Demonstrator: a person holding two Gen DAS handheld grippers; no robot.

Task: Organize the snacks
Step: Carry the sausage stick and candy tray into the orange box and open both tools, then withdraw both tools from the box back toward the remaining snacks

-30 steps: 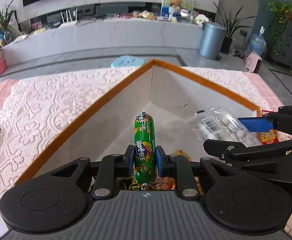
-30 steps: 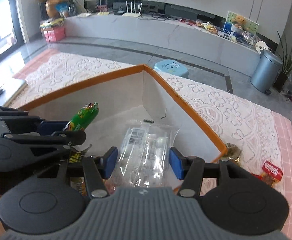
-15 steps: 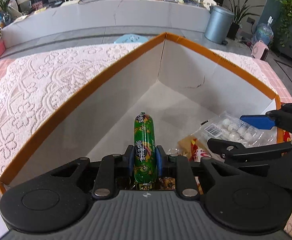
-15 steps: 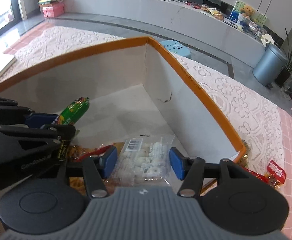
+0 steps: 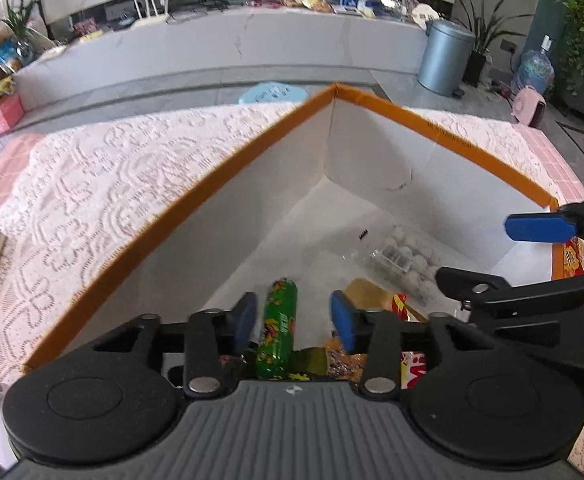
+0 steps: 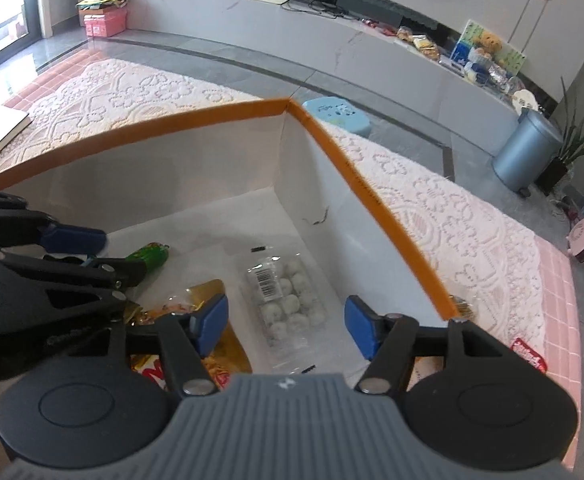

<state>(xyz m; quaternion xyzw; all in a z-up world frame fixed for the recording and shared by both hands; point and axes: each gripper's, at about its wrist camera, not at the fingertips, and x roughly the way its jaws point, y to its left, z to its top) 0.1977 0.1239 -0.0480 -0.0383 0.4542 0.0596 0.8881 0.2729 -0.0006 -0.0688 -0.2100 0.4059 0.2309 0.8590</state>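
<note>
A white box with an orange rim (image 5: 228,168) stands on the lace cloth and holds snacks. My left gripper (image 5: 294,318) hangs over its near end. Its jaws are opening, and a green sausage stick (image 5: 278,326) lies between them close to the left pad, with a wide gap to the right pad. My right gripper (image 6: 286,324) is beside it, and its jaws are opening too. A clear packet of white balls (image 6: 288,296) lies flat on the box floor below and between its pads, which do not touch it.
A golden packet (image 6: 212,294) and a red-and-yellow wrapper (image 6: 152,368) lie heaped at the box's near end. A red snack (image 6: 530,354) and a small gold one (image 6: 462,306) lie outside on the cloth. A blue stool (image 6: 336,114) stands beyond the table.
The left jaws have spread and let go of the green sausage, which has sunk toward the heap. The right jaws have widened and the clear packet now lies on the box floor.
</note>
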